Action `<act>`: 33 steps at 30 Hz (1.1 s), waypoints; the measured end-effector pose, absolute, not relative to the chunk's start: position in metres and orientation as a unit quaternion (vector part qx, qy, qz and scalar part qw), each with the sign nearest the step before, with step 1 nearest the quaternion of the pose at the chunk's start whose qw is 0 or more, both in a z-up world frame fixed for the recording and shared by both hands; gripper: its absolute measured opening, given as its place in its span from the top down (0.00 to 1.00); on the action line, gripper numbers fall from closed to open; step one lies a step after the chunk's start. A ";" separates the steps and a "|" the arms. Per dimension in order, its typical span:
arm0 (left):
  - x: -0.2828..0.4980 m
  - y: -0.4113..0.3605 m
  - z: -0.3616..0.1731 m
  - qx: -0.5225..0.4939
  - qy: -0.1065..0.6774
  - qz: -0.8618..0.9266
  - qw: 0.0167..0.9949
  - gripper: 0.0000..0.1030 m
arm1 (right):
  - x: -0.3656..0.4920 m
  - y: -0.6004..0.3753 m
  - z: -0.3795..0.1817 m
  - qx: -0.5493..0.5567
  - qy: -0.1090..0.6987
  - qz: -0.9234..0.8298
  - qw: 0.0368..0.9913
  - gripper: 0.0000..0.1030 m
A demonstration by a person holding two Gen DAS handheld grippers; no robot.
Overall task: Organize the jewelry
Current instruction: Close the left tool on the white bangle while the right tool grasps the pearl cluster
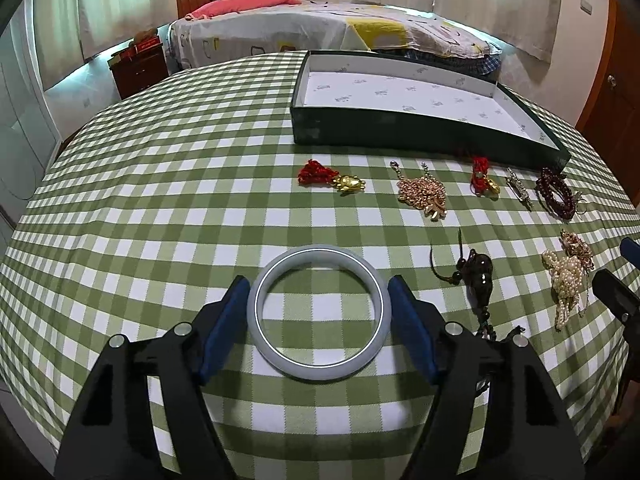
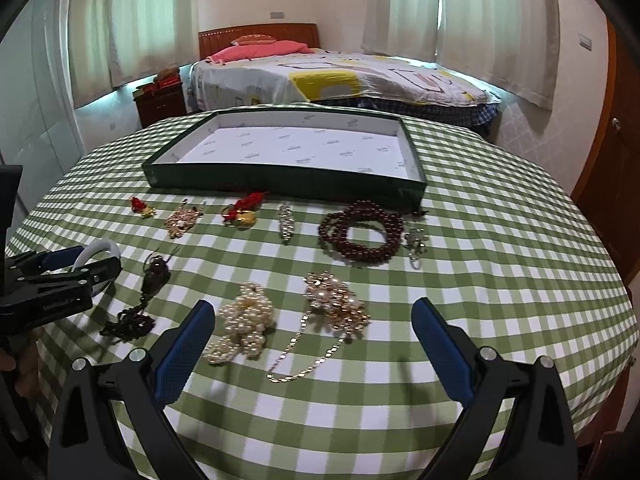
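Both tools point down over the checked worktop (image 1: 160, 200). Between the blue pads of the left tool (image 1: 319, 308) lies a pale bangle (image 1: 319, 368), flat on the cloth, its outer rim touching the pads (image 1: 224, 320) on either side, so the tool grips it across its width; no earlier view is given to say more. Seen from the right wrist, that same tool sits at the far left edge with the white arc of the bangle showing past its fingers. The right tool (image 2: 314, 320) stands wide and holds nothing; a heap of pearls (image 2: 248, 320) lies just inside its left pad, and a gold brooch with a chain (image 2: 336, 304) lies between the pads, neither one touched. Beyond them, a dark red bead bracelet (image 2: 360, 232) lies near the green tray (image 2: 280, 186), whose white floor is bare.
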State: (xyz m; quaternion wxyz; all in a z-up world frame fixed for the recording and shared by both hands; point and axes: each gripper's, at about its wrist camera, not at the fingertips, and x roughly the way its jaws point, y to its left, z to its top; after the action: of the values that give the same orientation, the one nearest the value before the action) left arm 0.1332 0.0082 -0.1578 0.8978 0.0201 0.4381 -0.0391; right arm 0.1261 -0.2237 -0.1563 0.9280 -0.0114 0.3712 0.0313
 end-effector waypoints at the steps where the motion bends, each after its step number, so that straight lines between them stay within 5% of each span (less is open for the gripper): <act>1: 0.133 0.010 -0.158 0.019 0.438 -0.037 0.898 0.33 | 0.126 -0.222 -0.156 -0.012 0.371 0.033 0.928 0.08; 3: 0.132 0.015 -0.158 0.015 0.438 -0.032 0.898 0.33 | 0.127 -0.219 -0.155 -0.013 0.370 0.037 0.928 0.11; 5: 0.130 0.019 -0.158 0.013 0.437 -0.028 0.899 0.33 | 0.129 -0.214 -0.157 -0.016 0.374 0.041 0.926 0.35; 7: 0.128 0.021 -0.158 0.012 0.437 -0.024 0.899 0.33 | 0.131 -0.211 -0.160 -0.019 0.384 0.040 0.922 0.43; 14: 0.125 0.028 -0.158 0.003 0.436 -0.016 0.900 0.33 | 0.134 -0.199 -0.159 -0.021 0.381 0.060 0.922 0.44; 26: 0.120 0.033 -0.152 -0.004 0.425 -0.012 0.905 0.33 | 0.143 -0.188 -0.177 -0.032 0.416 0.069 0.906 0.68; 33: 0.118 0.031 -0.149 -0.003 0.421 -0.012 0.907 0.33 | 0.139 -0.190 -0.176 -0.031 0.412 0.070 0.908 0.73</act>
State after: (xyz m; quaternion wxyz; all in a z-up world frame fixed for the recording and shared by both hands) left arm 0.1178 0.0312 -0.1495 0.9068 -0.0034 0.4214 -0.0122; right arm 0.1391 -0.1905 -0.1759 0.9082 -0.0306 0.4116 0.0697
